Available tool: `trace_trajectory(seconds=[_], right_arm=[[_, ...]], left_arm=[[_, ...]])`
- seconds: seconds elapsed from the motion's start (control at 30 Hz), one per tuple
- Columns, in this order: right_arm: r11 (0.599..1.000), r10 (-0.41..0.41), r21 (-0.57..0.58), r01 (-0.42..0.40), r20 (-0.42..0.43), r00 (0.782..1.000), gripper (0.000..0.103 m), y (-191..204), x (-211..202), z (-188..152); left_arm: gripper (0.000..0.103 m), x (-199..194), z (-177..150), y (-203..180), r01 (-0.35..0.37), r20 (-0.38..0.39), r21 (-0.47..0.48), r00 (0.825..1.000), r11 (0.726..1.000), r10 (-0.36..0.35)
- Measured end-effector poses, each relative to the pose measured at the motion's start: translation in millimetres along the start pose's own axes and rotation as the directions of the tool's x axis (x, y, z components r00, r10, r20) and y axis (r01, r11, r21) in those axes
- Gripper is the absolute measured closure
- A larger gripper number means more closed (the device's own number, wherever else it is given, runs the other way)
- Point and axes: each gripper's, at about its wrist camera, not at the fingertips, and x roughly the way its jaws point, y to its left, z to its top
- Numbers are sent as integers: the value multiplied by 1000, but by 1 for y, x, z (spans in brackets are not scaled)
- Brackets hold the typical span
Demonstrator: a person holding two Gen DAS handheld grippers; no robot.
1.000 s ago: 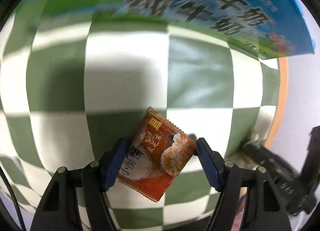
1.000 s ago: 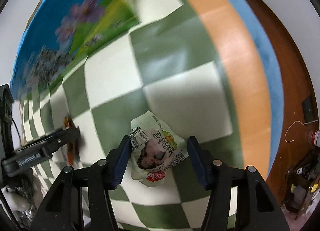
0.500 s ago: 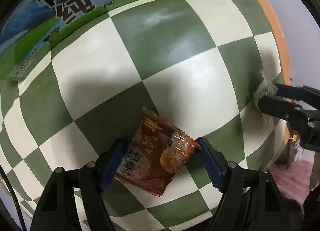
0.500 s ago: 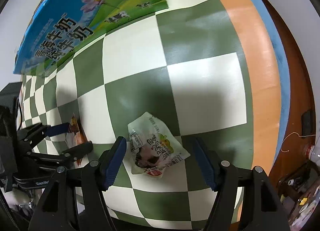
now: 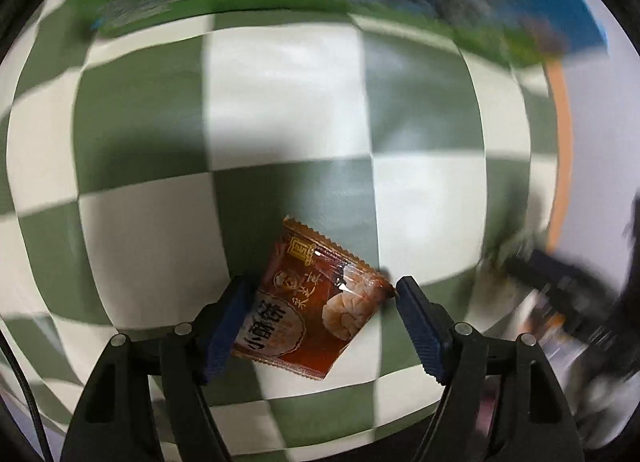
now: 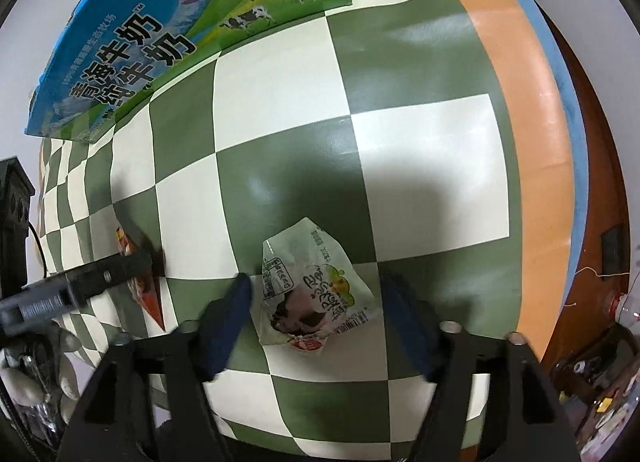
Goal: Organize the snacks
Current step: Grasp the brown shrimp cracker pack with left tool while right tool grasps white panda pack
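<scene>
The red snack packet (image 5: 316,298) lies on the checked cloth (image 5: 280,110) between the fingers of my left gripper (image 5: 320,322); the left pad is against its edge, the right pad just clear of its corner, so the jaws are open. In the right view, the white snack packet (image 6: 312,294) lies flat between my right gripper (image 6: 316,318), whose jaws are opening, both pads apart from it.

In the left wrist view, motion blur renders the milk carton (image 5: 360,2) print illegible, and its top is cut off by the frame edge. The right gripper (image 5: 560,282) appears as a dark smear at right; its jaw state is indeterminable there.
</scene>
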Motion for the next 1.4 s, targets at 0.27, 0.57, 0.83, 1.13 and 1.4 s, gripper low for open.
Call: trace_trajectory(seconds=[0.27,0.57,0.83,1.13,1.4], right_arm=[[996,-38,-81,36,-21,999,27,11,2,2],[996,-30,-88,28,-26,999,27,7,2,2],[991,-69,-112,70,18,997,43,13,-4,2],[998,18,-65,-19,-10,1000,20,2,-12,12],[992,-57,-110,55,-14,998,31,16,2,5]], left_arm=[[29,6,-8,-34,-87,-5,166,996,982,89],[29,7,-3,-39,-142,-20,279,988,950,154],[35,-25,-10,18,11,60,-111,998,994,-5],[26,-21,-11,36,57,-16,-88,998,995,-59],[39,-1,-17,-34,-134,41,19,990,991,133]])
